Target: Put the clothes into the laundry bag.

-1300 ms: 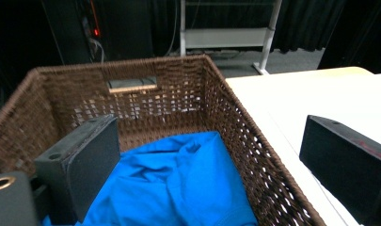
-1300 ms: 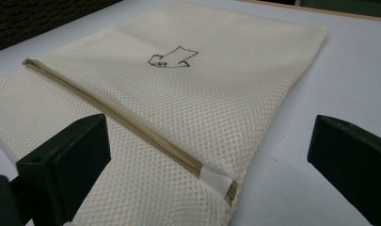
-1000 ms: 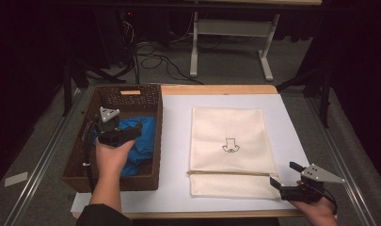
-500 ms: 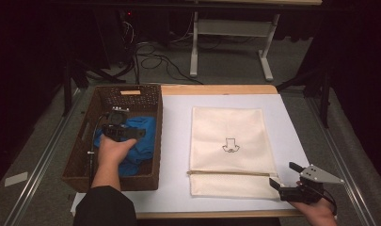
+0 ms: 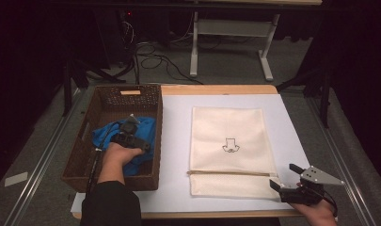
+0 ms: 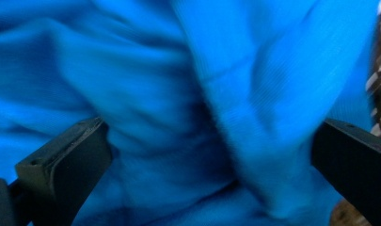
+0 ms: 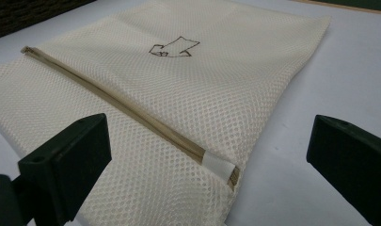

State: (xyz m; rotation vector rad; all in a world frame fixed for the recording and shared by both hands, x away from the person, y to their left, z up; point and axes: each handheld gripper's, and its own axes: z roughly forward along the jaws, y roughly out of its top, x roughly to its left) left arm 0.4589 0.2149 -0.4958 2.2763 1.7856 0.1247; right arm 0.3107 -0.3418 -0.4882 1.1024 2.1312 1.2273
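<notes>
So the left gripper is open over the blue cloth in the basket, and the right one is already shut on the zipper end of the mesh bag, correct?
Not quite. The right gripper is open: in the right gripper view its jaws stand wide apart, either side of the zipper end of the mesh bag, not clamped on it. The rest holds: the left gripper is open over the blue cloth in the basket.

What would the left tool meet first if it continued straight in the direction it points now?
Most likely the blue cloth in the wicker basket: the open left tool points right at its folds, though depth is unclear.
</notes>
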